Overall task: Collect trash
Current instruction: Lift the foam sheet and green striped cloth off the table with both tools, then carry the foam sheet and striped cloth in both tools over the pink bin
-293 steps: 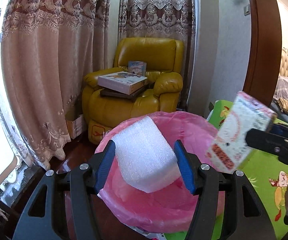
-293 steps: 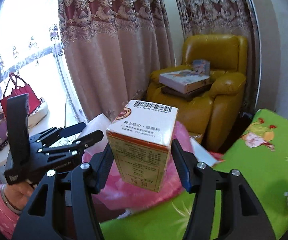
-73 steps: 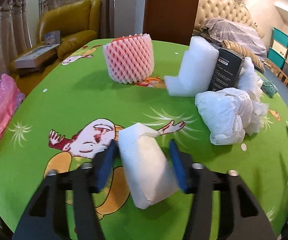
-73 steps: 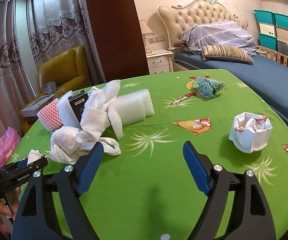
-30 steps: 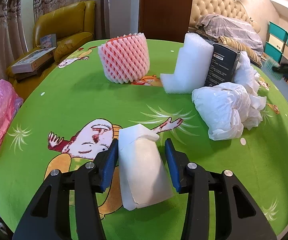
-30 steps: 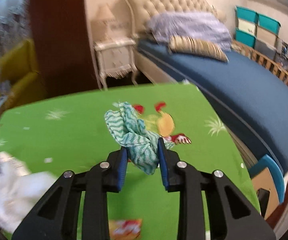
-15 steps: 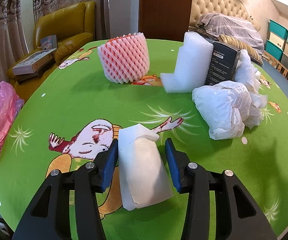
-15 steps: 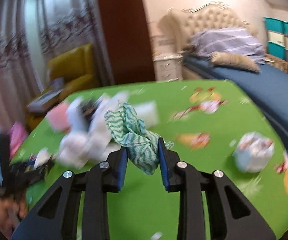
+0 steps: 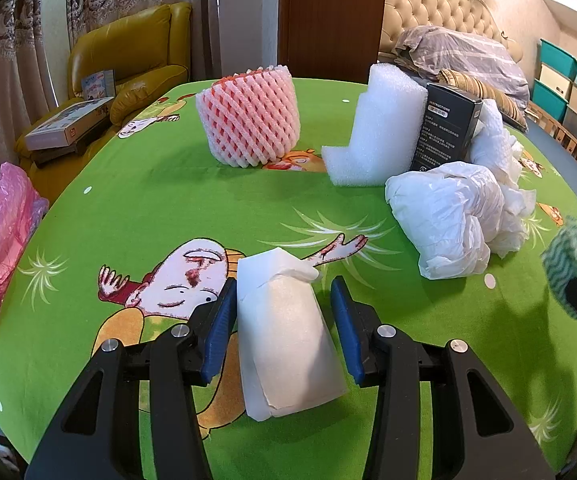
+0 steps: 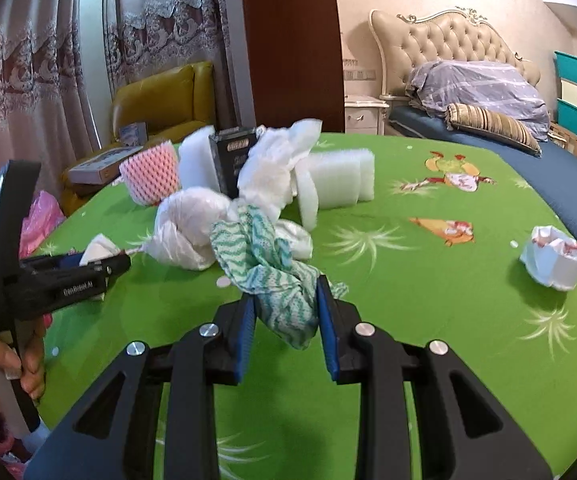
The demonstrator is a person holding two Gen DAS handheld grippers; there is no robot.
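Left wrist view: the left gripper (image 9: 284, 322) has its blue pads on both flanks of a white wrapped foam block (image 9: 286, 336), which lies low over the near edge of the tabletop (image 9: 192, 204); the left pad presses the block, while a thin gap seems to show at the right pad, so I judge the hold light. The block is pinched across its narrow width, probably so that it can be lifted straight off and carried toward the pink bin bag (image 9: 0, 240) hanging off the left edge.

Right wrist view: the right gripper (image 10: 286, 312) is clamped on a teal-and-white rag (image 10: 268, 268), whose loose folds spill above and below the pads; it is held clear of the cloth, likely for the same trip.

Farther out, toward the far middle of the tabletop, wait the pink foam net (image 9: 250, 120), the white foam piece (image 9: 380, 136) leaning against the black box (image 9: 446, 132), and the crumpled white bag (image 9: 444, 220). A torn paper cup (image 10: 554, 258) sits near the right edge.

Compared with a second ago, the rag has travelled from the far right corner back over the middle, and the right gripper now shows at the right margin of the left view. The left gripper and its block have scarcely moved.
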